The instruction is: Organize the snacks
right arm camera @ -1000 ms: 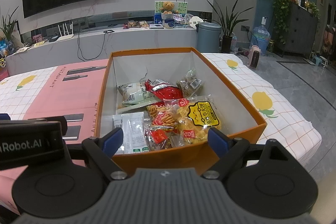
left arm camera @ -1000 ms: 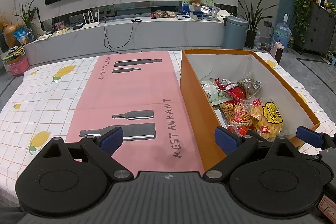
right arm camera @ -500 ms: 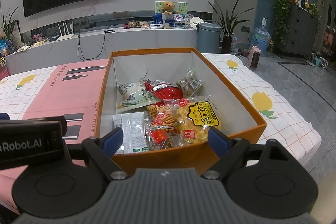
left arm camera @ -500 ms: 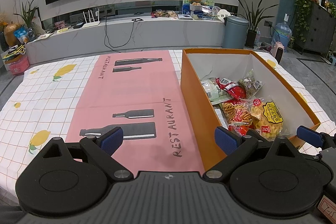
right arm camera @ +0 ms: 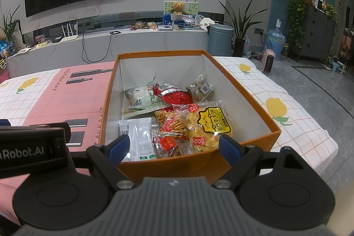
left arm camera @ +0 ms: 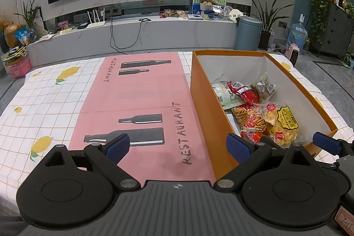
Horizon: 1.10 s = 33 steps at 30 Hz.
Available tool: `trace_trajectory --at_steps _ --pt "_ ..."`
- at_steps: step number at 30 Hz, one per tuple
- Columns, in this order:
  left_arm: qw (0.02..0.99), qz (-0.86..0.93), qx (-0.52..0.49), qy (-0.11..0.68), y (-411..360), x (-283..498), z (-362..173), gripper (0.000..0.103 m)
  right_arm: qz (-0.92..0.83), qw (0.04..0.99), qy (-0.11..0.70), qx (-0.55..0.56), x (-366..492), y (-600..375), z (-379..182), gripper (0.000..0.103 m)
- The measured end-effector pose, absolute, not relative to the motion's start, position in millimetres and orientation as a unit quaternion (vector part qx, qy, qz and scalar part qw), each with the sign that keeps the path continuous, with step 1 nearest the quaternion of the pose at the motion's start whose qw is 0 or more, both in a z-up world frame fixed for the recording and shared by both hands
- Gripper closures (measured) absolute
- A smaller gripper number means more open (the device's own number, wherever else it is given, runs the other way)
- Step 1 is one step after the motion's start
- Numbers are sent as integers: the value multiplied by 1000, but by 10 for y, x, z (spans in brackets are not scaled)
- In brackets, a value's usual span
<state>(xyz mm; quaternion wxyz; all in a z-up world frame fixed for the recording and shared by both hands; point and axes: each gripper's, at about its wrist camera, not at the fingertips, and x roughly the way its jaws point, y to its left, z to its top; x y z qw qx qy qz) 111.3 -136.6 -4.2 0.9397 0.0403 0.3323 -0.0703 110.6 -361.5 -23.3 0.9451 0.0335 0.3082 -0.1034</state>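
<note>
While both jaws gape empty, left gripper [left arm camera: 178,146] over the pink mat [left arm camera: 141,103], right gripper [right arm camera: 171,146] at the one orange box [right arm camera: 188,164], seven snacks lie inside: two white sachets [right arm camera: 138,136], yellow bag [right arm camera: 209,127], red packet [right arm camera: 176,96].

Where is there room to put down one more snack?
The pink mat left of the orange box is bare. Inside the box, the far end by the back wall and the strip along the right wall are free. The near-left part is crowded with snack packets.
</note>
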Motion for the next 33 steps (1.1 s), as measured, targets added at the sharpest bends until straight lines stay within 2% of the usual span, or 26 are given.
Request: trace_trajectory --at_steps 33 --pt "940 -67 43 331 -1368 1066 -76 0 -104 945 310 23 1104 -3637 -245 17"
